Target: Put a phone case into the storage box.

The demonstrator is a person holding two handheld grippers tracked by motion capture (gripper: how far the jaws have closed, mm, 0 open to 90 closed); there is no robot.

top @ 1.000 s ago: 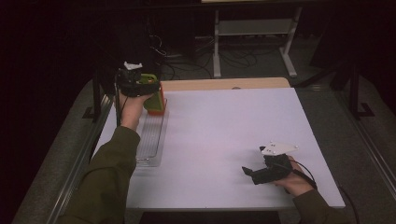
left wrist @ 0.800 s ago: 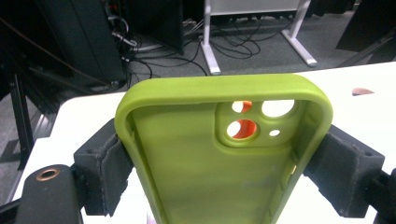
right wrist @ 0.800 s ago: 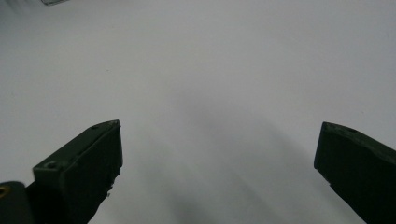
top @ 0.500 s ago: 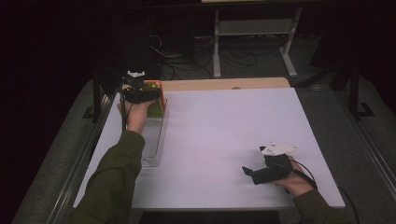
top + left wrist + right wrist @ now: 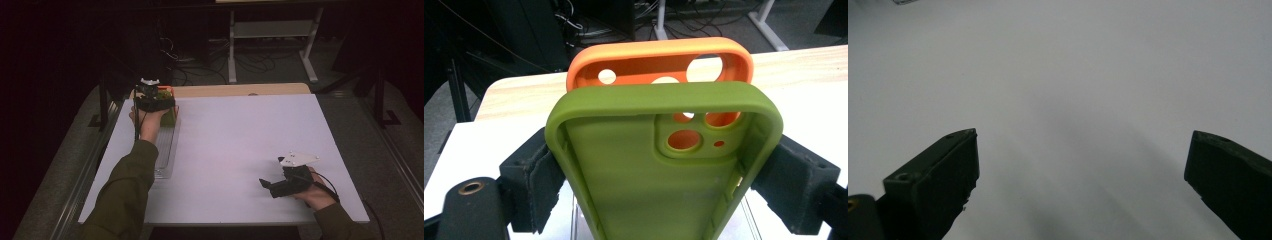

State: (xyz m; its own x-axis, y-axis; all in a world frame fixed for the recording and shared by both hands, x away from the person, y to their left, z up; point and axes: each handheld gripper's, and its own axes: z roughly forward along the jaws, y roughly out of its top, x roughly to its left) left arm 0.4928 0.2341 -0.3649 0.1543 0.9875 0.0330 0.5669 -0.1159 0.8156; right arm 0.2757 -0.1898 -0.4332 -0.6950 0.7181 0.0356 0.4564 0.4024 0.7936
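**Green case between the left jaws at the rack's far end**

While the orange phone case (image 5: 659, 62) stands just behind it at upper centre, the green phone case (image 5: 649, 170) sits upright over the clear rack (image 5: 167, 150), inner side and camera cutouts showing. Left gripper (image 5: 664, 175): jaws just been opening, pads flanking its edges. Right gripper (image 5: 1080, 185): wide, empty, lower right on the white table (image 5: 240, 140).

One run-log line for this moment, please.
left gripper: jaws just opening beside green silicone phone case | orange silicone phone case: behind | right gripper: open, idle

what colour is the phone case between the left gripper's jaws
Olive green phone case, standing just in front of an orange phone case; clearest in the left gripper view.
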